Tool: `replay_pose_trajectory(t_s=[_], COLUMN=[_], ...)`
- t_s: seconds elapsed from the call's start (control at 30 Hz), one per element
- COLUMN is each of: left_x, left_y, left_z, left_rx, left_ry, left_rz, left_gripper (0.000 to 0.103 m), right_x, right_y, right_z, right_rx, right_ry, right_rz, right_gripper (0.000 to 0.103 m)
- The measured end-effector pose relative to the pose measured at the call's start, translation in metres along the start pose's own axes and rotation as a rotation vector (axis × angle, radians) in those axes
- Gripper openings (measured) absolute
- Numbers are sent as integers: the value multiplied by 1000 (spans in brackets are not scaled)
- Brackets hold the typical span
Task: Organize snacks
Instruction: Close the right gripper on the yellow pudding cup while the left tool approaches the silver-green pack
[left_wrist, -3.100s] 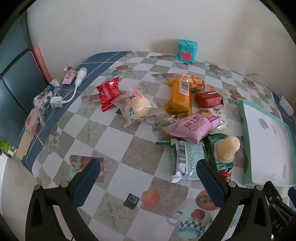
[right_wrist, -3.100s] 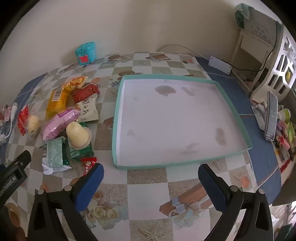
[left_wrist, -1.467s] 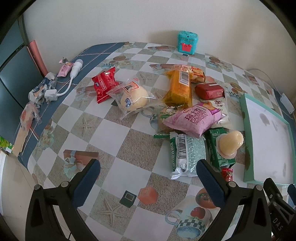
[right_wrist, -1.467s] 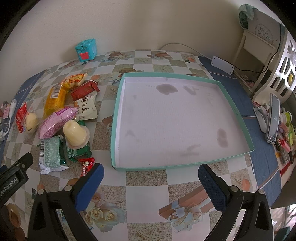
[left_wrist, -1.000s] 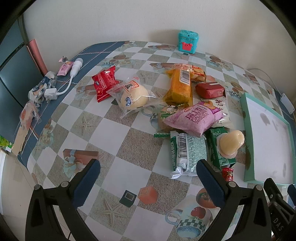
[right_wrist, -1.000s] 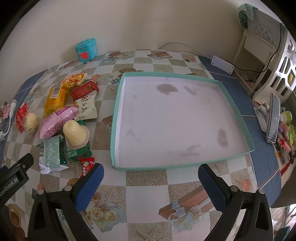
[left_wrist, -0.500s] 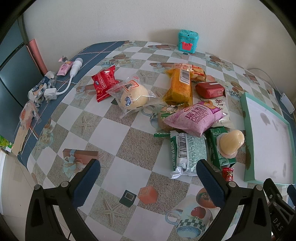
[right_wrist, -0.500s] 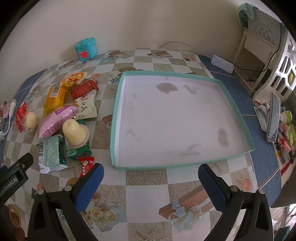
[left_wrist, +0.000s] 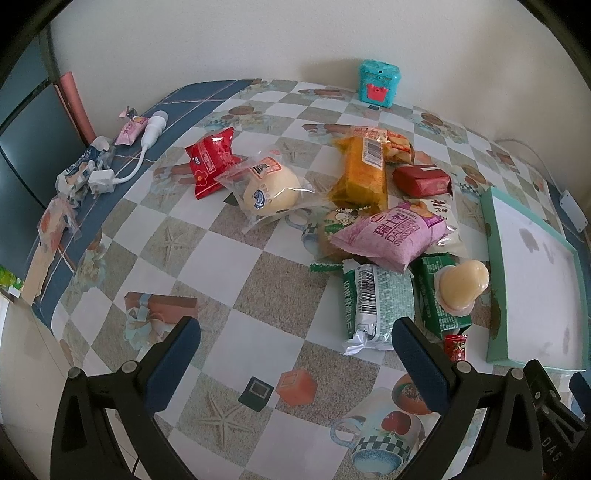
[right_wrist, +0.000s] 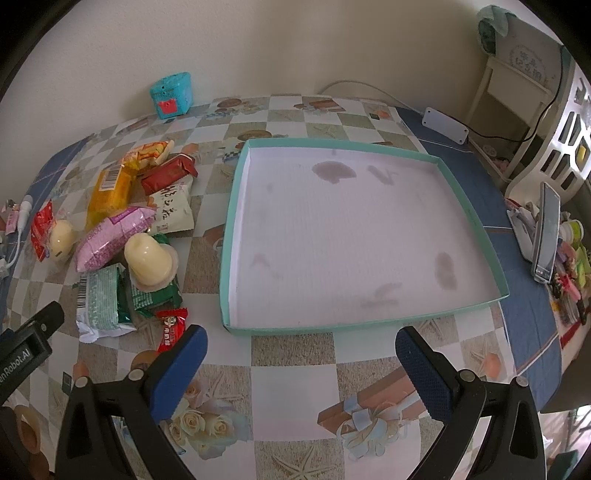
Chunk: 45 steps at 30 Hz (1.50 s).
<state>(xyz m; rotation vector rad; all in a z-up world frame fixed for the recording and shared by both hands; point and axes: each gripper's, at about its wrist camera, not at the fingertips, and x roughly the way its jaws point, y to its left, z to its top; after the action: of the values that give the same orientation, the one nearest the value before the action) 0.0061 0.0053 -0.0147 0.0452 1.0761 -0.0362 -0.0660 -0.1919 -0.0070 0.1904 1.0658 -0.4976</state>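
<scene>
Left gripper (left_wrist: 295, 350) and right gripper (right_wrist: 301, 356) spread wide, empty; snack pile (right_wrist: 122, 229) beside teal tray (right_wrist: 469, 206), apparently bare.

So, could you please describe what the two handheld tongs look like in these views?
Both the left tongs and right tongs have black angular plastic arms with silver screws, tipped with dark blue textured pads. White lettering marks the left tool's black body in the right wrist view.

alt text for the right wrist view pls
An empty teal-rimmed tray lies on a checkered table, ahead of the open right gripper, which holds nothing. To its left lies a pile of wrapped snacks; a small teal box stands by the wall.
</scene>
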Motion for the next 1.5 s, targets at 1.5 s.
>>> replay_pose_trajectory(t_s=[1.5], left_x=[36], left_y=[22], left_z=[41], left_rx=[-368], left_ry=[259], left_rz=[-100], left_gripper=[103], right_x=[18], right_y=[79], right_z=[56], right_rx=[-63], right_ry=[-11], right_rz=[278], right_gripper=[68])
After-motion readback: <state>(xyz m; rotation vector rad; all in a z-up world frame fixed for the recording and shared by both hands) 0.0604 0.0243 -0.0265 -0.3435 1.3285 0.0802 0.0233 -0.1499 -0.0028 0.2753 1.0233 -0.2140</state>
